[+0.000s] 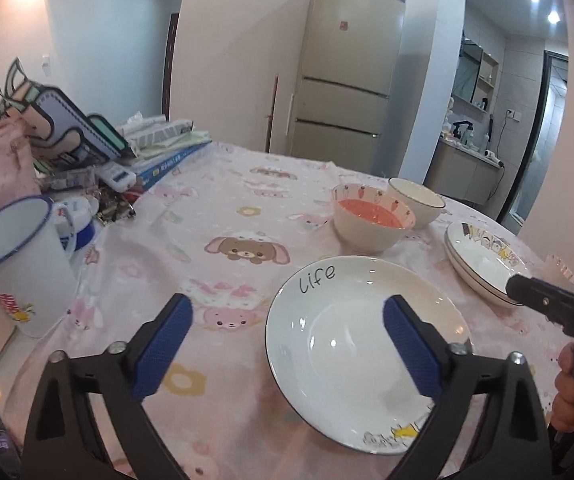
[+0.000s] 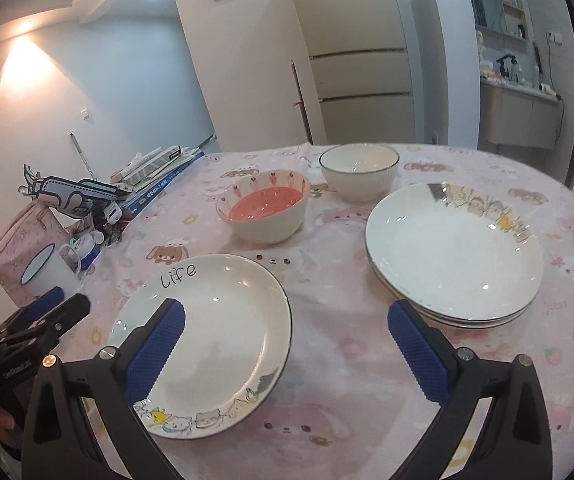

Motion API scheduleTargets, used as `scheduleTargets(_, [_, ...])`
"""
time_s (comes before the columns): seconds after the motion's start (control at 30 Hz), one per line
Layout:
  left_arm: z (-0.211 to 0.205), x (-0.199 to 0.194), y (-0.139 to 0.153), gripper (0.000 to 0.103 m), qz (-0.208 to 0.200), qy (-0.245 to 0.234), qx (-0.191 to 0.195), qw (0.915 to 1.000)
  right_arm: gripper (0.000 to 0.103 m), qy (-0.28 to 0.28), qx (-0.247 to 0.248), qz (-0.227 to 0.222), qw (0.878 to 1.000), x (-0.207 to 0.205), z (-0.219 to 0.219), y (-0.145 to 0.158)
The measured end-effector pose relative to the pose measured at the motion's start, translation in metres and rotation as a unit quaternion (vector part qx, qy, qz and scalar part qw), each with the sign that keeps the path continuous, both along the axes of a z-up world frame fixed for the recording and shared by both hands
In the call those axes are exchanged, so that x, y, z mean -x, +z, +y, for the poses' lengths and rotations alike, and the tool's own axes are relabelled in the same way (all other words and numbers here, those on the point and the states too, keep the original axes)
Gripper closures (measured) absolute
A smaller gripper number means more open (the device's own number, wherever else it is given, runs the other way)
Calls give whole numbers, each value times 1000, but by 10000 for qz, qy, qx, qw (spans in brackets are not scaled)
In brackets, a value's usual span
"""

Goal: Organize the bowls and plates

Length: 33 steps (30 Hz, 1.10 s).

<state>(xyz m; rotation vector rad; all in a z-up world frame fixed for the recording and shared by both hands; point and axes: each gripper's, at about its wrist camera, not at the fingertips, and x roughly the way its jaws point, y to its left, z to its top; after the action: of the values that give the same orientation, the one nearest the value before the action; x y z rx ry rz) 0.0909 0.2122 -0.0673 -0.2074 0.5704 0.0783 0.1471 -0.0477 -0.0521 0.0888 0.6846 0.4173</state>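
With nothing between them, both tools (image 1: 287, 340) (image 2: 287, 340) wide open.

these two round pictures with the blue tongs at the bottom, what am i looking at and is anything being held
Those blue-padded tongs are hand-held grippers: a person holds one in each hand, and each carries a wide-angle camera looking along its fingers. One picture is from the left gripper, the other from the right gripper.

On the pink cartoon tablecloth lie a single white plate with "life" written on it, a stack of similar plates, a bowl with a pink inside and a plain white bowl. At the left edge stand an enamel mug and a clutter of books and bags.

Nothing is held: both grippers are open above the table, near the "life" plate.
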Motion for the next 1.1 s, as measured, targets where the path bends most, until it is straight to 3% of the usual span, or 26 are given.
scheduleTargets(0.23, [21, -23, -24, 29, 515, -56, 833, 9952, 12, 76, -170, 331, 9993, -13, 10, -23])
scheduleTargets(0.27, [23, -25, -27, 37, 560, -46, 898, 9944, 18, 114, -209, 353, 9991, -14, 11, -26])
scheduleTargets(0.3, [25, -27, -30, 54, 615, -41, 991, 9932, 25, 110, -273, 344, 9990, -14, 12, -28])
scheduleTargets(0.37, [32, -31, -39, 70, 803, -42, 1275, 9886, 27, -164, -462, 241, 9985, -14, 9, -33])
scheduleTargets(0.43, [39, -33, -47, 70, 891, 15, 1574, 9835, 28, -323, -740, 348, 9961, -18, 4, -40])
scheduleTargets(0.5, [42, -33, -50, 70, 918, 78, 1663, 9818, 45, -311, -845, 666, 9937, -27, 3, -49])
scheduleTargets(0.67, [42, -32, -52, 72, 841, -59, 1820, 9797, 61, -310, -1135, 1163, 9862, -39, 0, -69])
scheduleTargets(0.87, [38, -39, -56, 76, 990, -130, 1920, 9763, 62, -122, -1284, 1397, 9818, -41, 6, -83])
scheduleTargets(0.97, [35, -42, -60, 93, 1156, -185, 1869, 9754, 72, 59, -1269, 1407, 9819, -41, 10, -85])
scheduleTargets(1.1, [34, -39, -61, 93, 1148, -203, 1841, 9760, 78, 150, -1206, 1305, 9840, -36, 15, -85])
